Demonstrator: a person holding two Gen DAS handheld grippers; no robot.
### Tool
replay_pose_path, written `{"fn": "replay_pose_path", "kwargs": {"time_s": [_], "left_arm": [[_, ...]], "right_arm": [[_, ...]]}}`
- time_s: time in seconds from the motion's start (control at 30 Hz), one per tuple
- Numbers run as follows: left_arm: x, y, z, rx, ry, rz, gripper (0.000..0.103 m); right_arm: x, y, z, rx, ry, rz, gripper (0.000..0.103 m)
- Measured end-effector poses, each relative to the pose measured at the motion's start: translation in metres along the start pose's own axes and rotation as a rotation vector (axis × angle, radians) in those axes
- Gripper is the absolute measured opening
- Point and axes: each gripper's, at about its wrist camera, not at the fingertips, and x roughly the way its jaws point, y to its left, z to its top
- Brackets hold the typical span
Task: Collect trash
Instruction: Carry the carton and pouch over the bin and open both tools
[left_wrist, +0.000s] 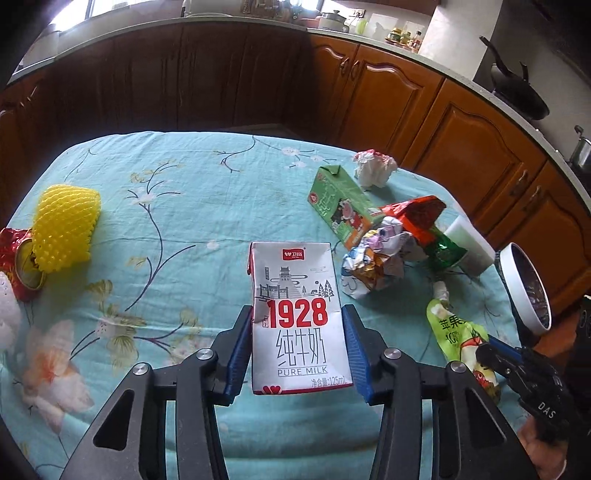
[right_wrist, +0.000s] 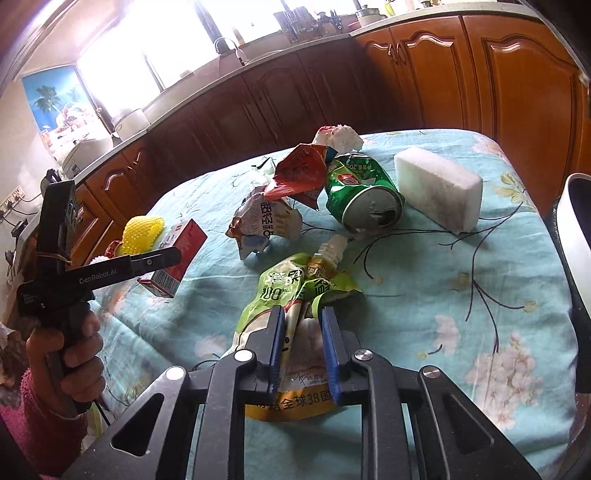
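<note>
My left gripper (left_wrist: 298, 314) is shut on a white "1928" pure milk carton (left_wrist: 297, 317) and holds it above the table; the carton also shows in the right wrist view (right_wrist: 177, 254). My right gripper (right_wrist: 303, 314) is shut on a crumpled green juice pouch (right_wrist: 295, 291), which lies on the cloth; the pouch also shows in the left wrist view (left_wrist: 458, 332). A green crushed can (right_wrist: 362, 192), a crumpled wrapper (right_wrist: 262, 221), a red wrapper (right_wrist: 299, 173) and a wad of tissue (right_wrist: 340, 134) lie beyond it.
A white foam block (right_wrist: 439, 186) lies at the right. A white bin rim (right_wrist: 576, 236) stands at the table's right edge. A green carton (left_wrist: 340, 199), a yellow foam net (left_wrist: 66, 225) and a red can (left_wrist: 18, 266) lie on the teal floral cloth (left_wrist: 166, 206). Wooden cabinets stand behind.
</note>
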Motion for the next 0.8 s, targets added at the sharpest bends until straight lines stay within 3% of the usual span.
{"fn": "replay_pose_path", "kwargs": {"time_s": [0.17, 0.3, 0.53, 0.63, 0.67, 0.8], "left_arm": [[-0.019, -0.027, -0.008, 0.069, -0.015, -0.063, 0.045], [-0.021, -0.048, -0.013, 0.119, -0.016, -0.096, 0.045], [-0.022, -0.054, -0.018, 0.145, -0.003, -0.116, 0.045], [-0.02, -0.054, -0.018, 0.141, 0.005, -0.114, 0.045], [-0.019, -0.055, -0.017, 0.141, 0.006, -0.112, 0.045], [-0.014, -0.066, -0.018, 0.158, 0.017, -0.129, 0.045]], "right_arm": [[-0.024, 0.003, -0.009, -0.03, -0.037, -0.041, 0.019], [-0.022, -0.006, -0.02, -0.026, 0.007, -0.059, 0.019], [0.0, -0.014, -0.022, 0.015, 0.081, 0.015, 0.037], [0.005, -0.013, -0.023, 0.016, 0.083, 0.03, 0.031], [0.003, -0.011, -0.023, 0.007, 0.073, 0.024, 0.022], [-0.017, -0.011, -0.021, -0.009, 0.021, -0.018, 0.019]]}}
